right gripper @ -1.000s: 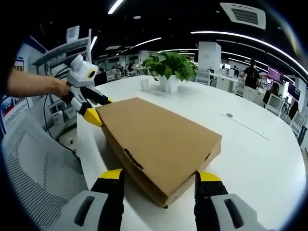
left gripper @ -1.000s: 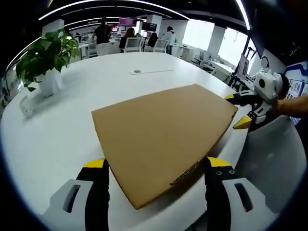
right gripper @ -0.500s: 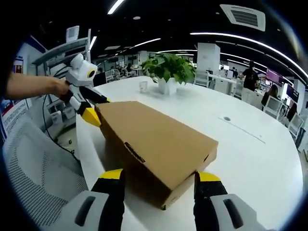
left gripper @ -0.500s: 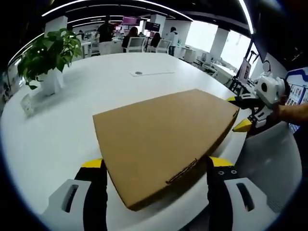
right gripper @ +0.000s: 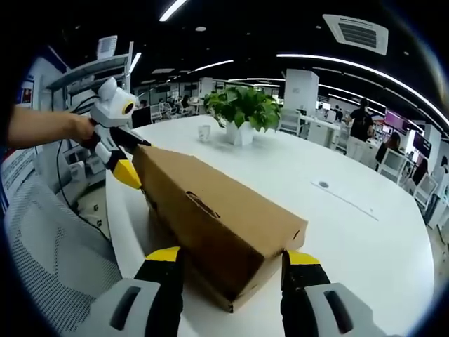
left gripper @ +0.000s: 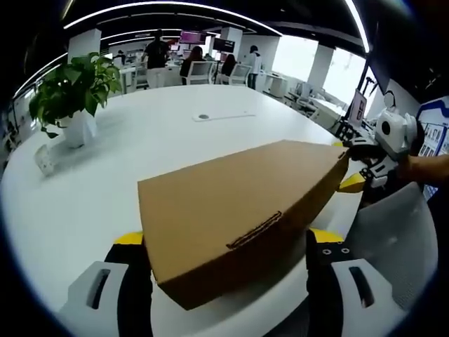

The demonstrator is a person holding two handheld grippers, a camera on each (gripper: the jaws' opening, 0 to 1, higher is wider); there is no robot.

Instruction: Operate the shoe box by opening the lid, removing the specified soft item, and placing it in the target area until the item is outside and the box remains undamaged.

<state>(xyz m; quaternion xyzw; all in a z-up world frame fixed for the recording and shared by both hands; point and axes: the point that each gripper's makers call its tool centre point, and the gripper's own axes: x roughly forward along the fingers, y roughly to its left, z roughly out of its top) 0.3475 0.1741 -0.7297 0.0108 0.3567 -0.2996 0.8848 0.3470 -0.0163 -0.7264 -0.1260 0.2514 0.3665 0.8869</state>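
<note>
Lid (left gripper: 238,210) of the shoe box (right gripper: 210,217), at centre frame on the white worktop (left gripper: 126,147), has tilted higher since the earlier frame, left gripper (left gripper: 228,263) and right gripper (right gripper: 228,270) fingers spread open astride its corners; soft item unseen, removal and placement outstanding.

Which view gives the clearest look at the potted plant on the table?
The right gripper view: the potted plant stands near centre beyond the box, leaves and white pot plain. The left gripper view shows the same plant at its left edge, bent by the lens.
</note>
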